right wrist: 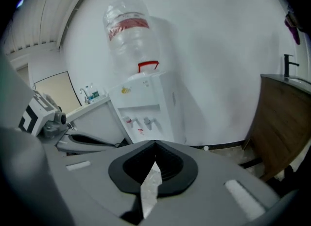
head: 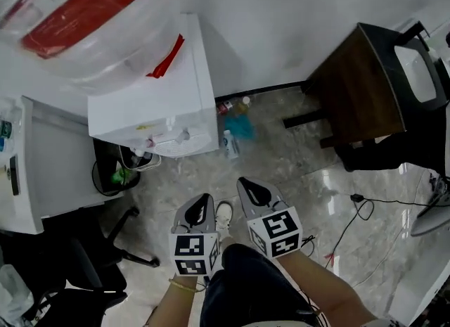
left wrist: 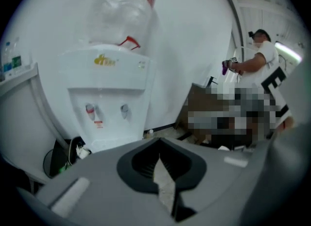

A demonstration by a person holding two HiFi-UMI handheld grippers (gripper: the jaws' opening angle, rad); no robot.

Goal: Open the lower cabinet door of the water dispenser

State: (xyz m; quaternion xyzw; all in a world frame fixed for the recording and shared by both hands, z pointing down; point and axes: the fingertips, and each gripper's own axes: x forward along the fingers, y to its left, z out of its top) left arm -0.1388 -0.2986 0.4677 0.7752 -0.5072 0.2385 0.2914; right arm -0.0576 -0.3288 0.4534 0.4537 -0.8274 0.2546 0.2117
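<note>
Nearest, at the person's knees, the left gripper and the right gripper sit side by side over a white shoe, both pointing away and downward at the floor. Each gripper's own view shows its fingers brought together at the tips with nothing between them; only a sliver of floor shows behind the closed pads. The water dispenser stands against the far wall, ahead and to the left of both grippers and well apart from them, so the left gripper is the nearer one. The lower cabinet door itself shows in no view. From above the dispenser's top and its upturned bottle cover the front, and in the left gripper view the gripper's grey body cuts the front off just below the taps. I judge the door to be an upright panel under those taps, close to the floor, so reaching it means going forward, left and low. The head view alone gives the surroundings: a black bin just left of the dispenser, a white counter beyond that, a brown cabinet far right, and a cable on the floor. The left gripper view alone shows another person standing far to the right, and the right gripper view alone shows the dispenser from its right side, with the brown cabinet at the right edge.
</note>
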